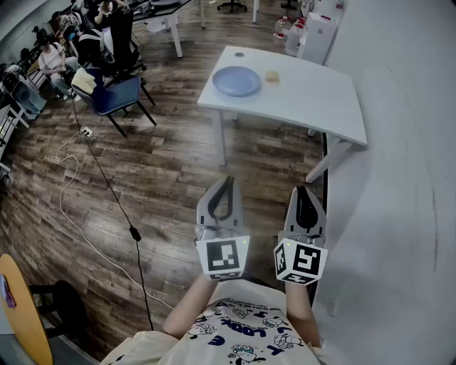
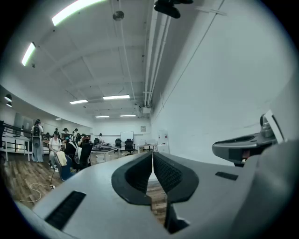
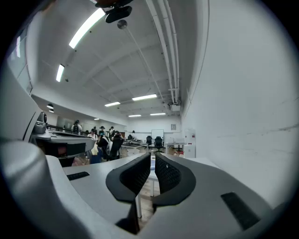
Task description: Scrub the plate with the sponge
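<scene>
Both grippers are held low in front of the person's printed white shirt (image 1: pixel 239 324), over the floor, well apart from the table.

- Left gripper (image 1: pixel 226 180): jaws closed pad to pad, nothing between them.
- Right gripper (image 1: pixel 305 188): jaws pressed together too, also empty. It sits just beside the left one, nearer the wall (image 1: pixel 406 178).
- White table (image 1: pixel 313 96) stands ahead against the plain white wall, top mostly bare.
- Blue plate (image 1: pixel 236 80) lies flat near the table's left end. The yellowish sponge (image 1: pixel 272 76) is just beside it on the right, not touching.
- A small dark round item (image 1: pixel 239 54) sits near the table's far edge; can't tell what it is.
- Floor (image 1: pixel 171 178) is dark wood plank. A black cable (image 1: pixel 114 196) and a white cable (image 1: pixel 68 207) run across it from a power strip (image 1: pixel 85 132).
- Blue chair (image 1: pixel 117 96) is left of the table, with seated people (image 1: pixel 53 60) and desks beyond it.
- White cabinet (image 1: pixel 318 36) stands behind the table's far end.
- The gripper views show a long open room with ceiling light strips (image 2: pixel 77 7) and pipes (image 2: pixel 150 56) running along the wall line.
</scene>
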